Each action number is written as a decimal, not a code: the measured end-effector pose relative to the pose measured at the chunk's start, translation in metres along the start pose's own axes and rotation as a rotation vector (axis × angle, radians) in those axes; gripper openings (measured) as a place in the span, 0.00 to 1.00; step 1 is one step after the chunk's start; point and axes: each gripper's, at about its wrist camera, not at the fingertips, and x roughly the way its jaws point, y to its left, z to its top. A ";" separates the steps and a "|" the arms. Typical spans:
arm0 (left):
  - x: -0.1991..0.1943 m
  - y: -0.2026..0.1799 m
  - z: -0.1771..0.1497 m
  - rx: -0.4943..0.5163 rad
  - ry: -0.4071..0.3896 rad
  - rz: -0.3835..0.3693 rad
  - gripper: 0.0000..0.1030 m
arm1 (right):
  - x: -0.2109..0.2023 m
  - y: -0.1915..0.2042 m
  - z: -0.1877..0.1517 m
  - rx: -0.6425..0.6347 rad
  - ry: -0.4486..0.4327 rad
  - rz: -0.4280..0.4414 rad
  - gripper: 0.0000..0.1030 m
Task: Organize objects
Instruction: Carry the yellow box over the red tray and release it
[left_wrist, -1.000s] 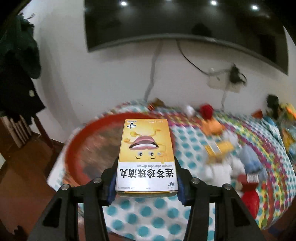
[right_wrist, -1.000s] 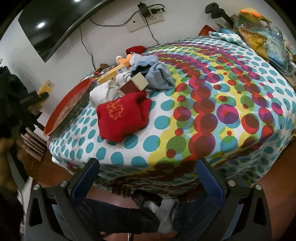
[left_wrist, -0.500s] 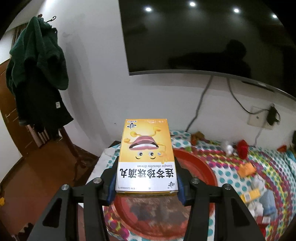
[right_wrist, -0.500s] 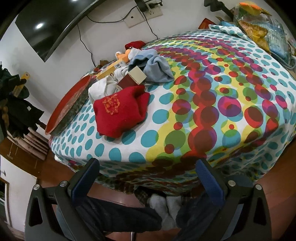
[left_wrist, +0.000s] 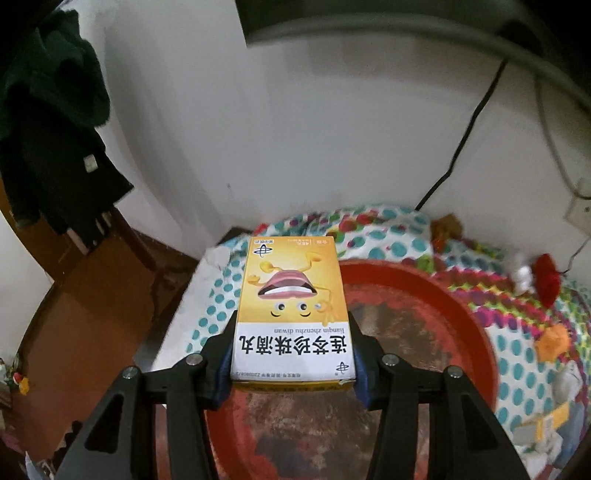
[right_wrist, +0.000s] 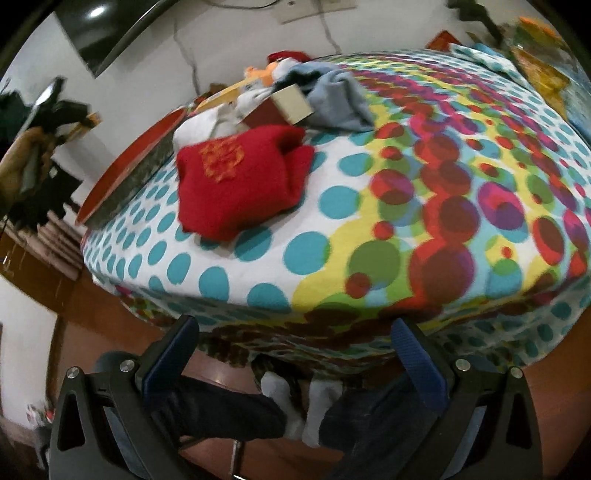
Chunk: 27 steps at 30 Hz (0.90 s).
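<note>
The left wrist camera looks steeply down along its fingers, close above the red tray (left_wrist: 461, 306) at the table's wall-side corner. The right wrist camera sits off the table's near edge, facing across the spotted tablecloth (right_wrist: 406, 206) — both views share the tray (right_wrist: 125, 166) and cloth (left_wrist: 388, 225).

**Colours on and around the table**

The box (left_wrist: 291, 310) is yellow-orange with a cartoon face, and its lower band is white with black characters. The basin (left_wrist: 443, 295) is red, its inside mottled brown. The tablecloth (right_wrist: 369, 236) is white with teal dots that merge into yellow, green, red and purple circles. The folded cloth (right_wrist: 236, 177) is bright red with an orange emblem. The pads (right_wrist: 417, 365) are blue on black frames.
</note>
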 end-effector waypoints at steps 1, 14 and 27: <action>0.011 0.001 0.000 -0.006 0.018 -0.002 0.50 | 0.003 0.003 -0.001 -0.019 0.007 0.001 1.00; 0.111 -0.016 -0.012 0.002 0.162 0.017 0.50 | 0.015 0.011 -0.003 -0.115 0.028 0.043 1.00; 0.111 -0.007 -0.013 0.008 0.111 -0.019 0.89 | 0.012 0.014 -0.002 -0.113 0.031 0.036 1.00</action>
